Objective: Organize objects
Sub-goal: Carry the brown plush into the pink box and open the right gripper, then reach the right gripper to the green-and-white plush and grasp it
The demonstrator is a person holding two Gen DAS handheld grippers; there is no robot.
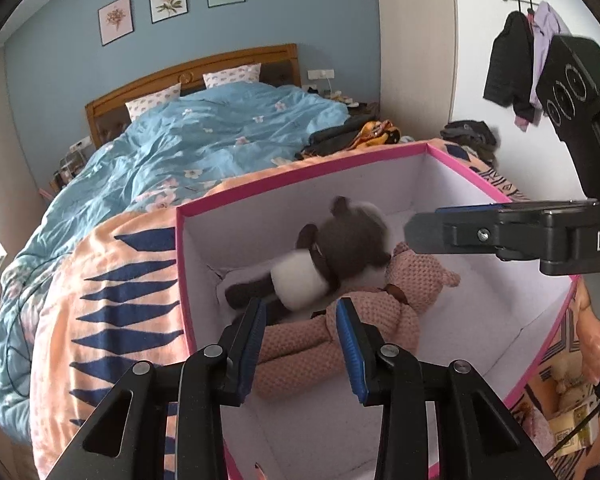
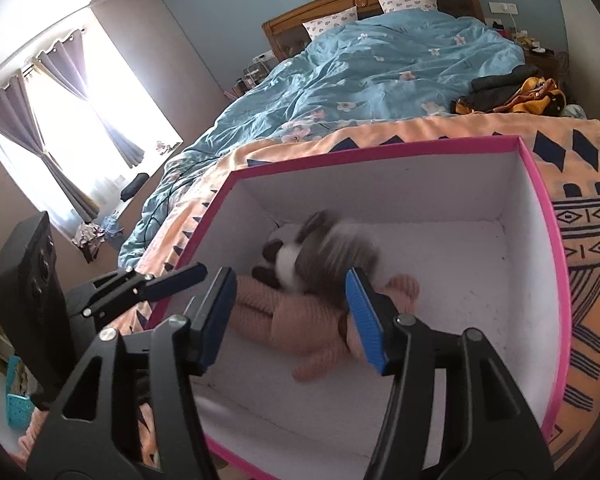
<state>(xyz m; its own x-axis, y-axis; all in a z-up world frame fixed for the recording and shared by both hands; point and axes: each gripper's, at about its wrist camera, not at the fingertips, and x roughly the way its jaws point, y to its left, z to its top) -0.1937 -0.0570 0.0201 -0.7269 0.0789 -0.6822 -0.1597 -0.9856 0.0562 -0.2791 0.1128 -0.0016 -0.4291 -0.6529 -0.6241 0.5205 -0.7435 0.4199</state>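
A pink-rimmed white box (image 1: 300,168) (image 2: 380,146) stands open on the bed. Inside it lies a pink knitted bear (image 1: 364,312) (image 2: 300,320). A brown-and-white plush (image 1: 340,248) (image 2: 312,256) is on top of the bear, blurred by motion. My left gripper (image 1: 300,304) (image 2: 198,272) hovers over the box's near-left rim, its jaws drawn narrow and no pad pressing on either toy. My right gripper (image 2: 292,276) (image 1: 412,232) hangs over the box just above the plush. It is open, and its blue pads are clear of the toy.
The box sits on an orange blanket (image 1: 112,280) with a dark blue pattern at the bed's foot. Beyond it lie a blue flowered duvet (image 1: 220,128) and a pile of dark and yellow clothes (image 1: 352,136). Garments hang on wall hooks (image 1: 512,68). A curtained window (image 2: 60,120) is to the left.
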